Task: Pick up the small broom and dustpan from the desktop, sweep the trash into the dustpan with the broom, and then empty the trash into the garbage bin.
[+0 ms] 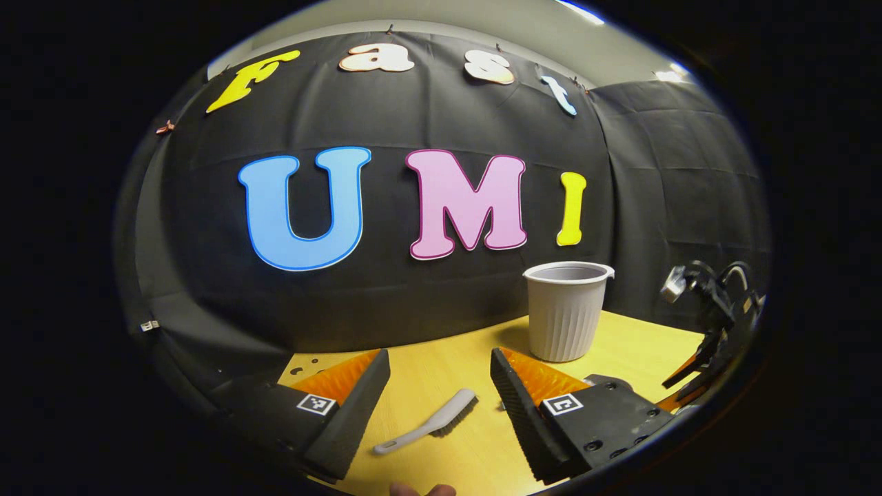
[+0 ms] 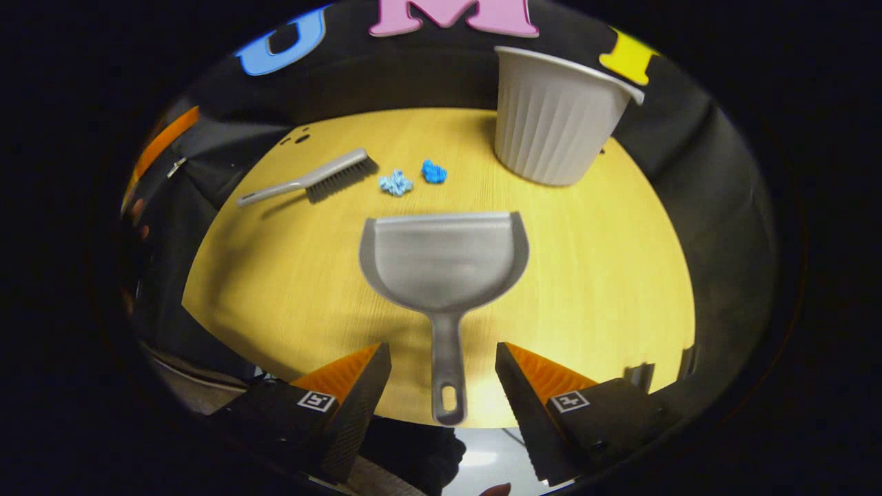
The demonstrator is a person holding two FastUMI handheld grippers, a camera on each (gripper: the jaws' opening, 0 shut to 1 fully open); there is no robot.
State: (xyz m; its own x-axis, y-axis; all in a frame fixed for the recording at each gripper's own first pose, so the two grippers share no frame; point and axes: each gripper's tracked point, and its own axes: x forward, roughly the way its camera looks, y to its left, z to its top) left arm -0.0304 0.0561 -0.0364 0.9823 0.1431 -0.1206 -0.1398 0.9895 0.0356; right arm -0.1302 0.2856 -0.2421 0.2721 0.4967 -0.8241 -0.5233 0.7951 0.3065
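Note:
A small grey broom (image 1: 427, 430) lies flat on the yellow desktop (image 1: 441, 379), between and just beyond the fingers of my left gripper (image 1: 439, 375), which is open and holds nothing. In the right gripper view the broom (image 2: 310, 179) lies at the far left, with two blue scraps of trash (image 2: 413, 178) to its right. The grey dustpan (image 2: 444, 265) lies in the middle, its handle pointing toward my right gripper (image 2: 443, 368). That gripper is open, its fingers on either side of the handle's end without touching it. The grey ribbed garbage bin (image 2: 555, 117) stands upright at the back.
The bin (image 1: 566, 310) stands on the desktop's far right part in the left gripper view, with the other gripper (image 1: 716, 324) at the right edge. The desktop's front edge (image 2: 413, 417) runs just under the right gripper's fingers. A black cloth wall closes off the back.

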